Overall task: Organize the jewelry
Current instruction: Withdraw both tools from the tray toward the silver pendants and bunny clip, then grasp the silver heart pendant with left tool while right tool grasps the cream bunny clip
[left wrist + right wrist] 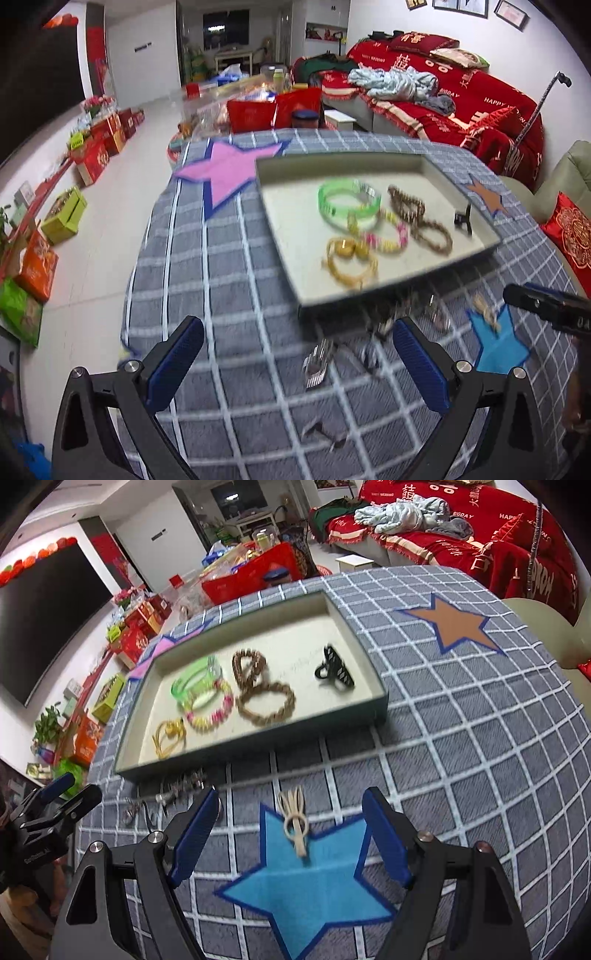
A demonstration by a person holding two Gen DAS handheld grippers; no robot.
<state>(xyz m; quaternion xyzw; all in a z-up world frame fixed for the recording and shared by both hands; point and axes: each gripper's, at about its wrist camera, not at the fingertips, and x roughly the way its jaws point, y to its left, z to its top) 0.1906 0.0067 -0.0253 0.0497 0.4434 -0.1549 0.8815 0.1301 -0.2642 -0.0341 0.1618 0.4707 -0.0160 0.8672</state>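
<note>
While several pieces already lay in the shallow tray (373, 686), among them a green bangle (195, 681), a brown bead bracelet (266, 701), a pink-and-yellow bracelet (212, 714), a gold chain (168, 738) and a black hair claw (334, 670), a cream hair tie (295, 821) waited on the blue star patch (310, 893) of the checked cloth covering the table (480, 738). The right gripper (288, 834) hovered over it, jaws wide and empty, the tie lying between them but untouched. The left gripper (295, 362), jaws at full spread and holding nothing, hung above a silver clip (316, 363) and other small metal pieces, blurred, just before the tray's near wall. The sorting looked part done; the next move probably called for lowering onto the flat, thin tie and closing. Open cloth stretched to the right, while the two grippers stood near each other.
</note>
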